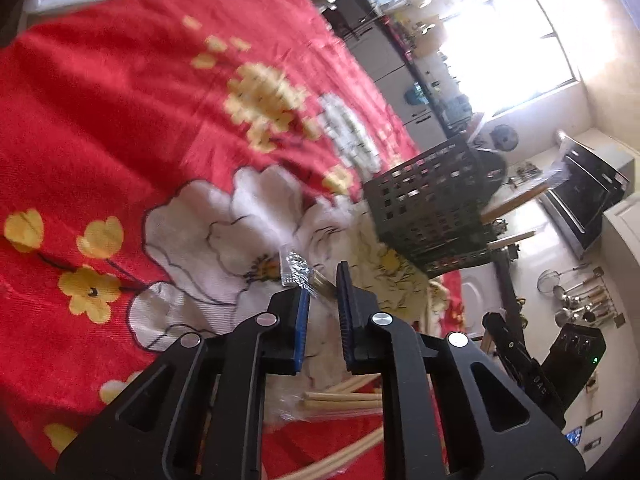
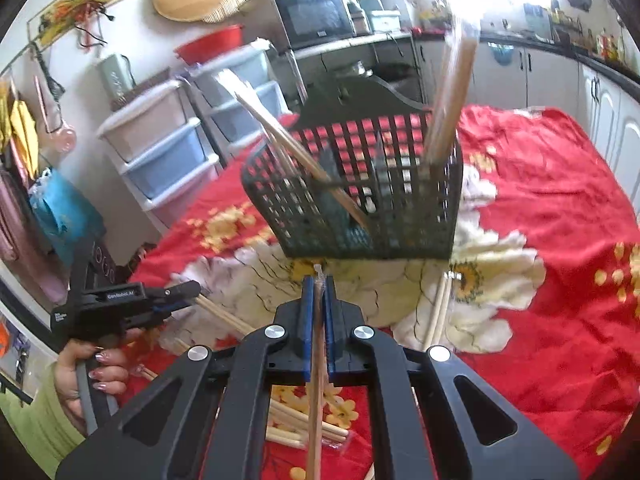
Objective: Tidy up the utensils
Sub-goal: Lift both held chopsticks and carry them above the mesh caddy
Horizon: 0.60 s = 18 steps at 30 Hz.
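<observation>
left wrist view: the left gripper (image 1: 322, 284) hangs over a red floral cloth (image 1: 120, 120), its blue-padded jaws standing a moderate gap apart with nothing clamped between them. just past the left pad a small crinkled silver wrapper (image 1: 295, 270) lies on a white flower of the print. a dark perforated basket (image 1: 432, 208) sits on the cloth ahead and to the right, wooden sticks (image 1: 516, 200) jutting from its mouth. loose chopsticks (image 1: 344, 398) lie on the cloth beneath the gripper. the frame is blurred.

right wrist view: the right gripper (image 2: 319, 284) has its jaws pinched narrow on a single wrapped chopstick (image 2: 316, 400), which runs back between the blue pads toward the camera, its clear wrapper tip poking out in front. the basket (image 2: 360, 188) stands just ahead, holding one bundle of sticks (image 2: 288, 148) leaning left and another bundle (image 2: 448, 100) upright in its right corner. more chopsticks (image 2: 304, 432) lie scattered on the cloth (image 2: 560, 240) below and beside the basket. at left, a hand (image 2: 92, 368) in a green sleeve grips the other tool (image 2: 120, 304), whose tip is near a pair of sticks on the cloth.
</observation>
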Each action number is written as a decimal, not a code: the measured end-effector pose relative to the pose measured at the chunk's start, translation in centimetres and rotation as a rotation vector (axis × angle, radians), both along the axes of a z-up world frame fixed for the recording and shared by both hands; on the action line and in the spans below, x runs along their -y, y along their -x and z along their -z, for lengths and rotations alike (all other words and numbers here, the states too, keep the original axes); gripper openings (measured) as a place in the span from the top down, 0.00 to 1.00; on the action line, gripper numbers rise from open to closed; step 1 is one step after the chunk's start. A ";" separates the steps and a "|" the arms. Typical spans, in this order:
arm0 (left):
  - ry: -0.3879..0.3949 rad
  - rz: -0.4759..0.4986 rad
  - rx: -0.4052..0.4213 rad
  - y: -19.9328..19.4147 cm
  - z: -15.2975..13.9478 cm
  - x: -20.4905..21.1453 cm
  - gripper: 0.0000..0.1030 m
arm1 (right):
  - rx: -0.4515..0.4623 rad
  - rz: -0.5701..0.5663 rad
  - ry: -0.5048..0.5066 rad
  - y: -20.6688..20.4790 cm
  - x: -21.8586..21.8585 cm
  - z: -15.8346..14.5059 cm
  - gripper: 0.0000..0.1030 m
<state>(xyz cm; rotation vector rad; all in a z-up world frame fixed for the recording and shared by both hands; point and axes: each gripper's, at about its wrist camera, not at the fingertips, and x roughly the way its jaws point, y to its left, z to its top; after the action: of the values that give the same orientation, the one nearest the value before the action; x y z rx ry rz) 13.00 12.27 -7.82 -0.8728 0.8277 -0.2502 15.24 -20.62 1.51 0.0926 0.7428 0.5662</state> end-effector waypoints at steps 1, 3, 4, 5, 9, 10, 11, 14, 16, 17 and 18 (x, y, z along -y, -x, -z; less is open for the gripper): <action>-0.007 -0.001 0.020 0.2 -0.6 0.1 0.92 | 0.015 -0.003 -0.002 0.2 0.0 -0.5 0.95; -0.016 0.001 0.051 0.5 -1.5 0.1 0.94 | 0.044 -0.008 -0.006 0.5 0.1 -1.5 0.95; -0.022 0.001 0.068 0.7 -2.0 0.2 0.94 | 0.054 -0.011 -0.007 0.6 0.1 -1.9 0.95; -0.027 0.002 0.082 0.9 -2.5 0.3 0.94 | 0.064 -0.013 -0.008 0.7 0.0 -2.2 0.95; -0.045 0.009 0.142 1.5 -4.5 0.6 0.96 | 0.107 -0.022 -0.015 1.3 0.1 -3.8 0.95; -0.049 0.012 0.156 1.6 -5.0 0.7 0.96 | 0.115 -0.022 -0.017 1.5 0.2 -4.0 0.95; -0.054 0.014 0.168 1.8 -5.4 0.8 0.96 | 0.125 -0.021 -0.020 1.7 0.2 -4.4 0.95; -0.067 0.022 0.203 2.1 -6.6 1.0 0.97 | 0.151 -0.021 -0.028 2.1 0.4 -5.2 0.95; -0.074 0.030 0.221 2.3 -7.3 1.3 0.97 | 0.173 -0.017 -0.036 2.4 0.5 -5.8 0.95; -0.080 0.035 0.230 2.2 -7.7 1.7 0.97 | 0.182 -0.016 -0.039 2.5 0.6 -5.9 0.95; -0.086 0.042 0.242 2.1 -8.1 2.1 0.98 | 0.189 -0.013 -0.042 2.6 0.7 -6.0 0.95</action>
<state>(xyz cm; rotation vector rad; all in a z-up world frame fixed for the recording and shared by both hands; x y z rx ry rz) 10.88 10.20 0.32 -0.7288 0.6266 -0.3472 12.65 -21.34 7.55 0.0721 0.5486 0.5941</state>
